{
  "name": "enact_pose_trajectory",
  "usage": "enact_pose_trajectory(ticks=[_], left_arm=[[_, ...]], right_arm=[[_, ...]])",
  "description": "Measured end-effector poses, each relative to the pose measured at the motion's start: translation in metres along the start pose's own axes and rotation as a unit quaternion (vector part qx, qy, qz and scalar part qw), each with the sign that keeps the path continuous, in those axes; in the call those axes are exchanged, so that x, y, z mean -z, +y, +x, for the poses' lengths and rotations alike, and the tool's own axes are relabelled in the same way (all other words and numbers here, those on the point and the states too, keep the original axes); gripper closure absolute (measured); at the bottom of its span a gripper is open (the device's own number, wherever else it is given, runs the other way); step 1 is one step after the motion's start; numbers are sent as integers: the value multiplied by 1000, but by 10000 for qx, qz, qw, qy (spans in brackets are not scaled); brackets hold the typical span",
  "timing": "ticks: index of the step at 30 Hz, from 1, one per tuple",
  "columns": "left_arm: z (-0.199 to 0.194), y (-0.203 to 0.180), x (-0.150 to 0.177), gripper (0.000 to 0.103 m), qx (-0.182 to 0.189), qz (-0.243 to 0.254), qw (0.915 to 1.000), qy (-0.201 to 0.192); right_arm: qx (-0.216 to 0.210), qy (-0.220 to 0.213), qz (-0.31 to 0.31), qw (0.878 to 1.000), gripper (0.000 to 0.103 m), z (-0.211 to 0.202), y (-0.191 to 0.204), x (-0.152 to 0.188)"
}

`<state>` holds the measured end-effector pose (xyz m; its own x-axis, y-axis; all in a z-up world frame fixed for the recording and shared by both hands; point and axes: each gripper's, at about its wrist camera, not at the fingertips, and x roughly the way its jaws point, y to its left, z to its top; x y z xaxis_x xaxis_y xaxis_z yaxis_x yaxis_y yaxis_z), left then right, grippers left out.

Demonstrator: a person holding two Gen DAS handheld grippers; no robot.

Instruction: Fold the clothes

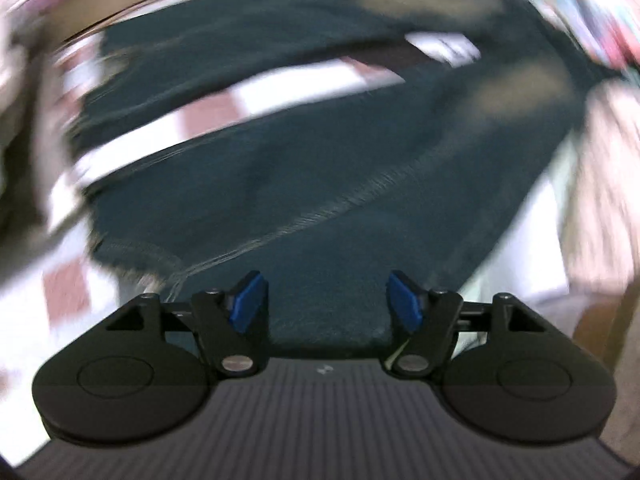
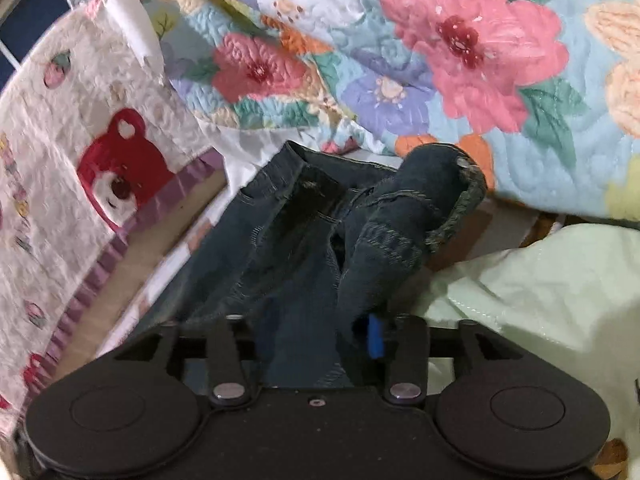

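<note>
Fingers of the left gripper (image 1: pixel 327 300) stand apart, empty, above dark blue denim jeans (image 1: pixel 300 184); right gripper (image 2: pixel 312 334) open around a bunched waistband fold (image 2: pixel 400 216).

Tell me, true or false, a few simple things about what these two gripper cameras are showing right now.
1. The garment being handled is dark blue jeans. True.
2. The left gripper is clamped on a white shirt. False: its blue pads stand apart with nothing pressed between them, above the dark denim.
3. A flowered quilt lies beyond the jeans in the right wrist view. True.
4. The jeans are already folded into a neat square. False: in the right view they are bunched, with the waistband humped up.
5. A cloth with a red bear shows at the left of the right wrist view. True.
6. The left wrist view is sharp. False: it is heavily blurred.
</note>
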<state>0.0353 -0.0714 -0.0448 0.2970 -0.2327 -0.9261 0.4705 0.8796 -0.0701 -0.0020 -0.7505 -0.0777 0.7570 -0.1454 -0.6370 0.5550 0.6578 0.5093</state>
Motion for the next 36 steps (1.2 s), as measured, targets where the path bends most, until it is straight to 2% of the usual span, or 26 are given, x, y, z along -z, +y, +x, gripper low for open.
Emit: enact_pose_trajectory(ticks=[2, 4, 7, 9, 11, 12, 14, 15, 16, 17, 19, 22, 26, 30, 33, 36], left_arm=[[3, -8, -6, 35, 186, 752, 9970, 79], [8, -6, -14, 35, 406, 955, 9943, 226], [2, -10, -25, 34, 1017, 1103, 9882, 299], [-3, -17, -29, 29, 1043, 1323, 9856, 147], [1, -21, -39, 28, 1014, 1230, 9872, 20], [3, -22, -44, 28, 1025, 1179, 9877, -33], [9, -23, -51, 28, 1279, 1057, 9861, -38], [14, -28, -53, 28, 1385, 1146, 9837, 5], [18, -37, -54, 28, 1371, 1377, 9809, 92], [19, -45, -51, 28, 1236, 1651, 9784, 117], [17, -59, -43, 25, 896, 2044, 9748, 15], [24, -59, -38, 23, 769, 1829, 9801, 89], [29, -59, -39, 19, 659, 1540, 9856, 219], [36, -62, -40, 13, 554, 1409, 9884, 154], [40, -68, -43, 13, 443, 1463, 9882, 115], [41, -71, -46, 13, 138, 1561, 9876, -16]], right_arm=[[445, 155, -303, 9984, 41, 9, 3, 6], [648, 294, -463, 9964, 41, 15, 5, 15], [384, 165, -471, 9980, 39, 10, 6, 22], [152, 68, -207, 9996, 39, 7, -1, 21], [-186, 8, 243, 9995, 39, 8, -15, 19], [-344, -17, 444, 9984, 41, 9, -21, 18], [-453, -35, 655, 9968, 51, 12, -28, 16], [-368, -25, 610, 9975, 63, 13, -27, 15], [-218, -16, 473, 9986, 77, 14, -24, 14], [-56, -42, 298, 9995, 84, 14, -20, 12], [220, -140, -24, 9997, 89, 13, -11, 11], [441, -370, -392, 9976, 90, 9, 4, 10], [103, -711, -451, 9964, 90, 0, 16, -5], [-266, -845, -528, 9947, 91, 3, 39, -28], [-482, -917, -492, 9934, 91, 9, 55, -40], [-552, -950, -459, 9929, 91, 21, 69, -53]])
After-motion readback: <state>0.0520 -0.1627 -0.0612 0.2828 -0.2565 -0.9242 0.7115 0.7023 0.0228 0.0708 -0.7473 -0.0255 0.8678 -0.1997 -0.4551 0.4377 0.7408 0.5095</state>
